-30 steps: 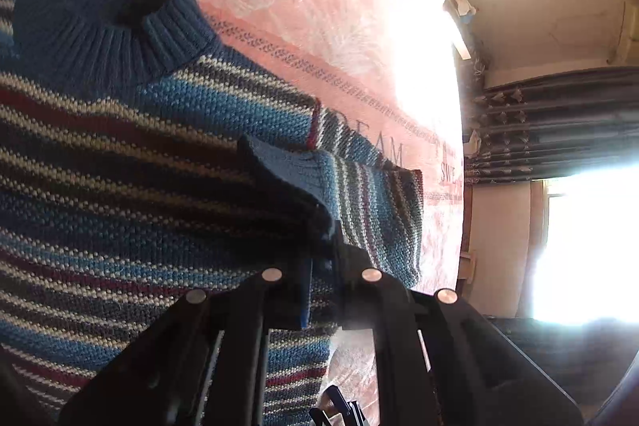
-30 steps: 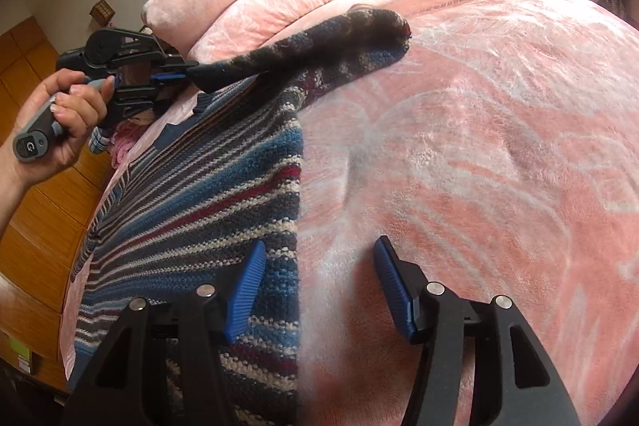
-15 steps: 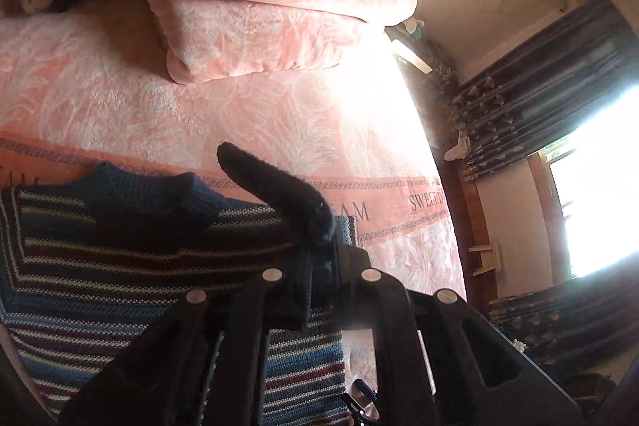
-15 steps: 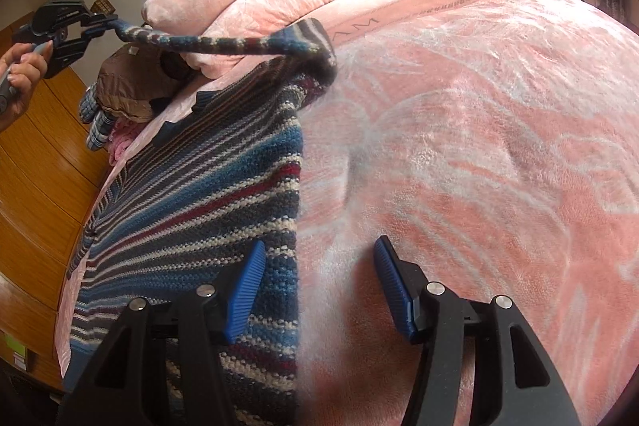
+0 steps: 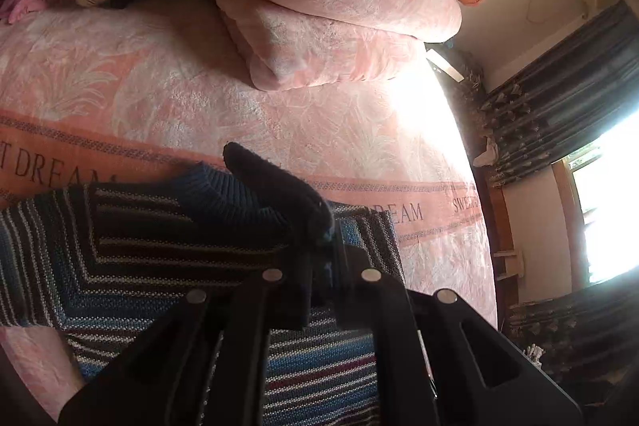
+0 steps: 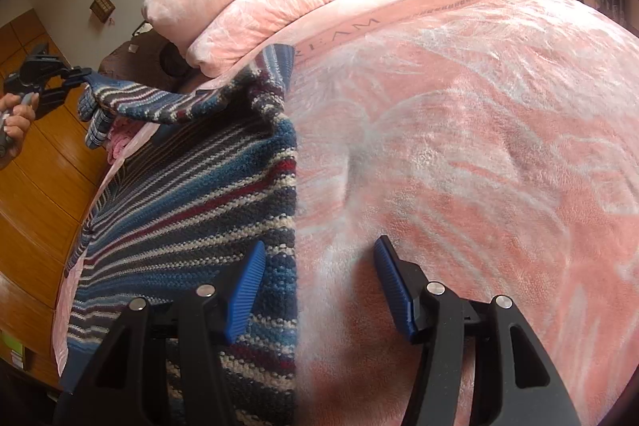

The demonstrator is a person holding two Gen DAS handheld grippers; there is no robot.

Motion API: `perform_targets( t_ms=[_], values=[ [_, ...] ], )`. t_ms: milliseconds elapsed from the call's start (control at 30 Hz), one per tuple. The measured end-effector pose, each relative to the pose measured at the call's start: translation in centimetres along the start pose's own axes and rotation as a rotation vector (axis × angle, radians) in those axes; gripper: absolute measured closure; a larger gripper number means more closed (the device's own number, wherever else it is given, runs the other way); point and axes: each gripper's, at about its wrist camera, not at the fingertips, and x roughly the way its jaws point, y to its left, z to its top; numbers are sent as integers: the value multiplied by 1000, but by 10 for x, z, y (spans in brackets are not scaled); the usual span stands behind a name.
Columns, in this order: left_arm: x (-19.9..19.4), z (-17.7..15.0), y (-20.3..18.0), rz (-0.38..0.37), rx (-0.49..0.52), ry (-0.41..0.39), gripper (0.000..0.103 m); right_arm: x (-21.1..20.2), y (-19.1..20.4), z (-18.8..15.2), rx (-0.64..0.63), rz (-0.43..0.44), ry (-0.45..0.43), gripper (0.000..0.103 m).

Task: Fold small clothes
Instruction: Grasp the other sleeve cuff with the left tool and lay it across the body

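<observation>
The striped sweater (image 6: 191, 210) lies flat on the pink bed blanket (image 6: 479, 146), barely folded, so most folding is left. The left gripper (image 5: 321, 266) pinches one sleeve (image 6: 159, 102) and holds it up over the sweater, while the right gripper (image 6: 319, 290) waits open at the sweater's edge

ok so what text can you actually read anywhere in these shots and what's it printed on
"T DREAM" on the woven band of the pink blanket, cut off at the left edge of the left wrist view.
"DREAM" further right on the same band, its first letter partly hidden by the striped sweater.
"SWEET" at the band's far right, cut off and blurry.
"REAM" on the band in the right wrist view.
Nothing readable on the sweater or either gripper.
</observation>
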Motion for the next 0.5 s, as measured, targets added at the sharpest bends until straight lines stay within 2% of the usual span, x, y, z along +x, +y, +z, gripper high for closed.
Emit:
perform_targets(
  t_ms=[200,500],
  values=[
    [10,-15,57,36,-63,26,97,1,1,0,-5,-5,1,46],
    [48,-46,148,128,-163,91,97,1,2,0,-9,-9,2,45]
  ],
)
